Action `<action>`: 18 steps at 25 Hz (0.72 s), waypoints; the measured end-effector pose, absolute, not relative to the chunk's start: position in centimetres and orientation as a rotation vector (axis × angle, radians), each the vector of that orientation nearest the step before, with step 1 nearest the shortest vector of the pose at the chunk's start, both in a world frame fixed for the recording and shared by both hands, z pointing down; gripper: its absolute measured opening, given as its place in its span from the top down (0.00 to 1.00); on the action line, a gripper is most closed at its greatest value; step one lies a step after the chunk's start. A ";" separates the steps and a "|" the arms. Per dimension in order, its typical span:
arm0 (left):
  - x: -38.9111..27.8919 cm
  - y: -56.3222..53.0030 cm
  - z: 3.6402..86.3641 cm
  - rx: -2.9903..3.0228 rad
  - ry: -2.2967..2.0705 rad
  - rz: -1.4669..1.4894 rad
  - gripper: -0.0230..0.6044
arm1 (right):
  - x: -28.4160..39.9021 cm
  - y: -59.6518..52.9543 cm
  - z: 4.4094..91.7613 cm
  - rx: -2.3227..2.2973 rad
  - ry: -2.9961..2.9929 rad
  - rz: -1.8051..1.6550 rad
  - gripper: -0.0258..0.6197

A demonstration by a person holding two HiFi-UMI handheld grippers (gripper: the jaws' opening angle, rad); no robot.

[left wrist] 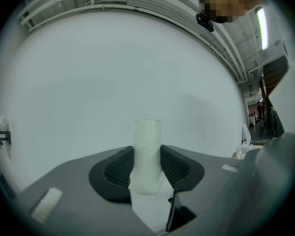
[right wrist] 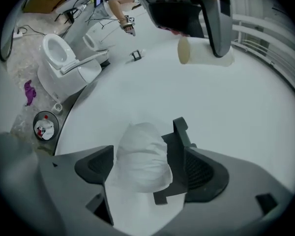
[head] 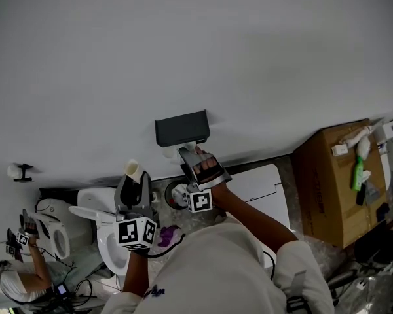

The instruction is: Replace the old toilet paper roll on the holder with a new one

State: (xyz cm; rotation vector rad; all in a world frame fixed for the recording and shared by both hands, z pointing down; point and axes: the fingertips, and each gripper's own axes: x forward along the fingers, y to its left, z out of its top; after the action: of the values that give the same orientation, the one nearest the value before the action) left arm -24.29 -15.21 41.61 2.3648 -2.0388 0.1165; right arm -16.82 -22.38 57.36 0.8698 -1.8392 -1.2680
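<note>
White wall (head: 183, 44) backs the black holder (head: 181, 128). Your right gripper (right wrist: 148, 167) stands wide open around the soft, light new roll (right wrist: 140, 156) there; grip it gently, across its sides. Your left gripper (left wrist: 147, 170) pinches the light, crushable empty core (left wrist: 147, 146).

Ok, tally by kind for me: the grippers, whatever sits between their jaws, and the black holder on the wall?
Grippers: 2, the left gripper and the right gripper
Cardboard tube: 1, clamped in the left gripper
White paper roll: 1, between the right gripper's open jaws
Black wall holder: 1
Total: 5
</note>
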 end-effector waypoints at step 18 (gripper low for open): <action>-26.7 -13.3 41.5 2.333 -2.068 0.041 0.68 | -10.6 -18.9 49.0 1.131 -2.246 -0.747 0.27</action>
State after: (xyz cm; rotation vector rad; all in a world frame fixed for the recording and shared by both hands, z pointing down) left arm -26.72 -13.28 41.50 2.3331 -2.0676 0.0412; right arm -10.61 -18.93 49.02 1.1308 -2.2465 -0.7470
